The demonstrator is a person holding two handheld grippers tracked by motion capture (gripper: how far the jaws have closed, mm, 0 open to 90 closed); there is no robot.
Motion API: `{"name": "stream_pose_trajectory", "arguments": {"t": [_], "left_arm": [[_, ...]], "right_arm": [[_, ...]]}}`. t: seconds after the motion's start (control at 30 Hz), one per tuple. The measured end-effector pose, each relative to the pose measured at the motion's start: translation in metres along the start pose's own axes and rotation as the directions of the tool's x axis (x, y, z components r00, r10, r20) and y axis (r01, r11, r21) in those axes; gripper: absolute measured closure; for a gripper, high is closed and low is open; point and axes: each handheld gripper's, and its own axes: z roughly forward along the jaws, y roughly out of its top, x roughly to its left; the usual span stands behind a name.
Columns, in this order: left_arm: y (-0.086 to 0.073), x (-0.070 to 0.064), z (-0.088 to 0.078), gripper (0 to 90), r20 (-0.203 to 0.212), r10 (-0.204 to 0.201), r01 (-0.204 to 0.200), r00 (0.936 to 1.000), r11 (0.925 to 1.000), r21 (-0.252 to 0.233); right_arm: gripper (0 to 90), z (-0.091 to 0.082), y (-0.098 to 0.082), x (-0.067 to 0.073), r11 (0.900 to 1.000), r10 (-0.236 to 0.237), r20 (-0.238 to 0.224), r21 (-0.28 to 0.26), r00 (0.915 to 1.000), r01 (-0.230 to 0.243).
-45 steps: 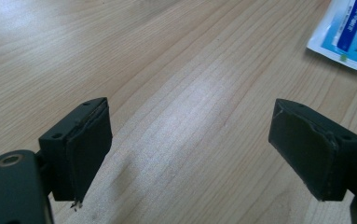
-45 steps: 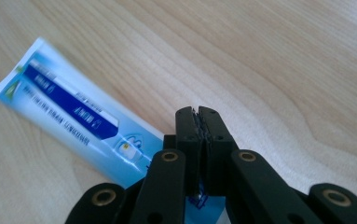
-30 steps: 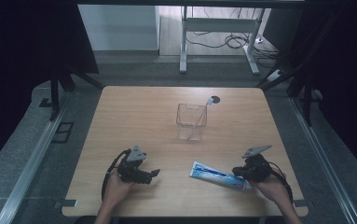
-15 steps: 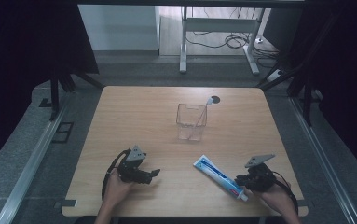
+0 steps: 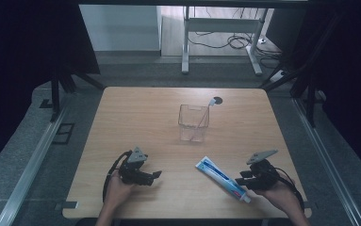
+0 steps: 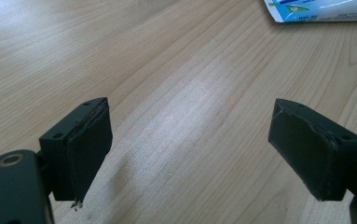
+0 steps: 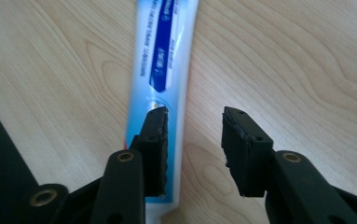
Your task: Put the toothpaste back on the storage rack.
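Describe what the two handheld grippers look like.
Both are black. The left gripper and right gripper each carry a grey three-cornered plate on top and trail a black cable. Each has two blocky jaws with flat dark pads, held by small screws, and brass-coloured pivot rivets.

Overhead forward-down; close tong cameras sharing toothpaste tube (image 5: 224,179).

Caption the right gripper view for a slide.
Right gripper, jaws just opening, poised over a blue-and-white toothpaste tube lying flat on the wooden table.
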Motion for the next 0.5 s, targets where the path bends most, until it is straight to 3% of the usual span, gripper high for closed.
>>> {"name": "stream_pose_trajectory", "arguments": {"t": [0.5], "left_arm": [[-0.001, 0.0, 0.001, 13.7, -0.001, 0.001, -0.001, 1.0, 1.0, 0.007]], "right_arm": [[52.9, 0.018, 0.027, 0.016, 0.994, -0.043, -0.037, 0.103, 0.9984, 0.047]]}}
